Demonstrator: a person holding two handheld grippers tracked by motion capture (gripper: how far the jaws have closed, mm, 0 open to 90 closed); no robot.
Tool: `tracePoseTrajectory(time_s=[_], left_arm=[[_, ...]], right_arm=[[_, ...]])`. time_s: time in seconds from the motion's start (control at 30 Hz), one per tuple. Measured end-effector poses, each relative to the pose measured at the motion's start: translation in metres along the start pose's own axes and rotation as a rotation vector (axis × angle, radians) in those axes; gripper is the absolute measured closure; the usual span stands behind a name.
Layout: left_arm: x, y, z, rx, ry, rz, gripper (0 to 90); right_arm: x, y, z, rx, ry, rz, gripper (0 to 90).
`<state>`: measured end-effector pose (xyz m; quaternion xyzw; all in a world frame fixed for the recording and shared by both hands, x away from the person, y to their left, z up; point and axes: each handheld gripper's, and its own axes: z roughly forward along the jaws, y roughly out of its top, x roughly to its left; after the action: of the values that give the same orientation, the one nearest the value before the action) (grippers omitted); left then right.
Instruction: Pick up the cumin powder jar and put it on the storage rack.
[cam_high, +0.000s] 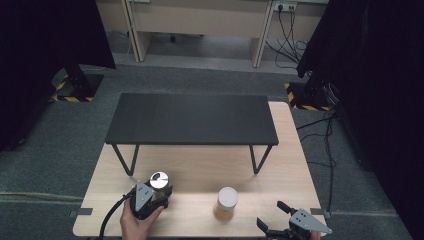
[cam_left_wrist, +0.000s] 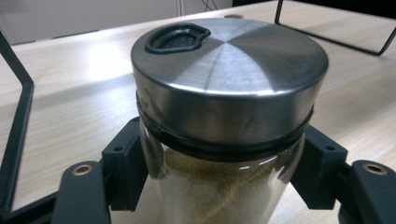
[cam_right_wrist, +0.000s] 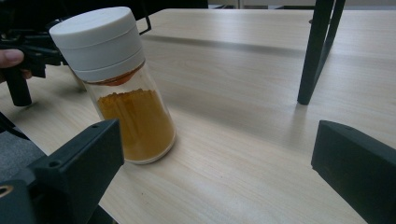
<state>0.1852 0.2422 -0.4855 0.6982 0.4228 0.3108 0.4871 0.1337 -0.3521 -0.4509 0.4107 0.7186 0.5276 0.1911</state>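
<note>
A glass spice jar with a brushed steel lid (cam_high: 159, 180) (cam_left_wrist: 229, 79), holding pale tan powder, stands near the table's front left. My left gripper (cam_high: 156, 194) (cam_left_wrist: 224, 186) is shut on its glass body just under the lid, one jaw pressed on each side. A second jar with a white lid (cam_high: 227, 202) (cam_right_wrist: 126, 93), about half full of orange powder, stands upright at the front middle. My right gripper (cam_high: 270, 212) (cam_right_wrist: 219, 172) is open wide at the front right; that jar sits ahead of it, beside its left jaw and apart from it.
A low black shelf on thin metal legs (cam_high: 192, 119) spans the back half of the light wooden table (cam_high: 285, 170); one leg (cam_right_wrist: 317, 51) stands ahead of the right gripper. The left hand and gripper (cam_right_wrist: 18, 51) appear behind the white-lidded jar.
</note>
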Motion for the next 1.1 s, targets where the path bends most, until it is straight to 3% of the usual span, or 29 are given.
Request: tracePoseTrajectory(time_s=[0.43,0.67,1.1], left_arm=[[0.001,0.045,-0.036,-0.049,-0.027,-0.019,30.7],[0.005,0.063,-0.047,-0.065,-0.046,-0.044,30.6],[0.014,0.092,-0.059,-0.078,-0.053,-0.035,30.6]], right_arm=[[-0.001,0.001,0.000,0.000,0.006,0.000,2.8],[0.000,0.001,0.000,-0.002,0.004,-0.002,2.8],[-0.001,0.001,0.000,0.000,0.003,0.001,2.9]])
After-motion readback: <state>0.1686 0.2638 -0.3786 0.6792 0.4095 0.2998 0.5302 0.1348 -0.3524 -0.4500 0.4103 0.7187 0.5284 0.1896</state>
